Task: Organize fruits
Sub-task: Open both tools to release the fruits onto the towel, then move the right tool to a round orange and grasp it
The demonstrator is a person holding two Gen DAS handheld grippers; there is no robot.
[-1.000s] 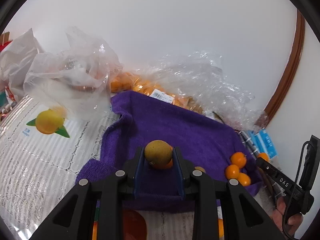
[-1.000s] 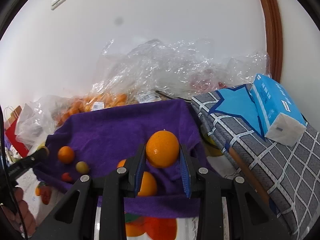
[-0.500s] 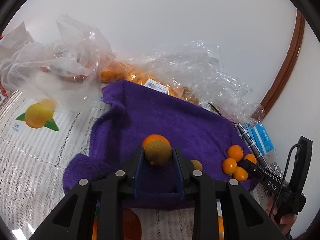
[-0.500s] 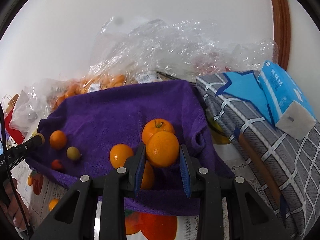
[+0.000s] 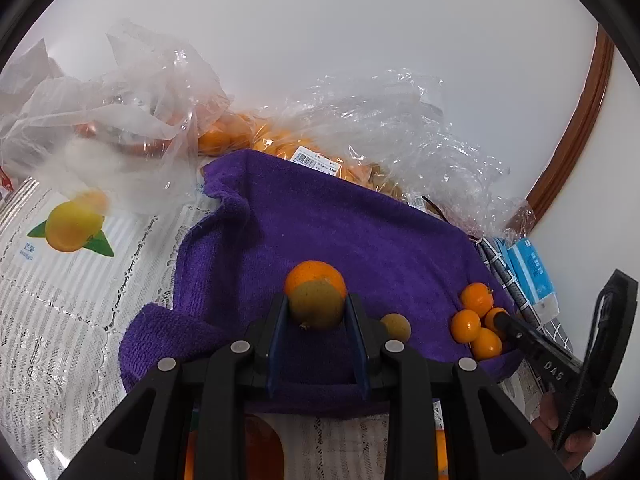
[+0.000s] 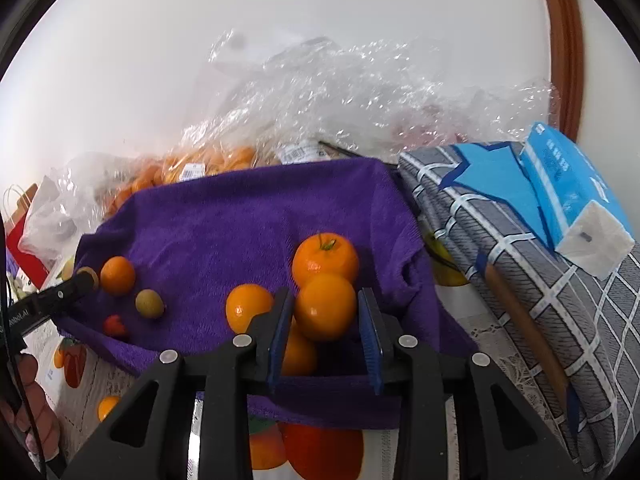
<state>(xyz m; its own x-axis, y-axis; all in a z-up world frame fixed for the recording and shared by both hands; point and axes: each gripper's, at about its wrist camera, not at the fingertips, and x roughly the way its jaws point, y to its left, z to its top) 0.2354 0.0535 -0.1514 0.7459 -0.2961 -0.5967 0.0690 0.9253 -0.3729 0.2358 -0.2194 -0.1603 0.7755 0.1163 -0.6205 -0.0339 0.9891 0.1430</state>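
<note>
My left gripper [image 5: 318,320] is clamped on a round brownish-green fruit [image 5: 316,305] over the near edge of the purple terry towel [image 5: 340,228]. My right gripper [image 6: 326,320] is clamped on a smooth orange mandarin [image 6: 325,306], over the towel's near-right corner among three loose mandarins.

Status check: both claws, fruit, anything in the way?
Left claw shut on brownish fruit. Right claw shut on orange. Loose oranges crowd purple towel below.
</note>
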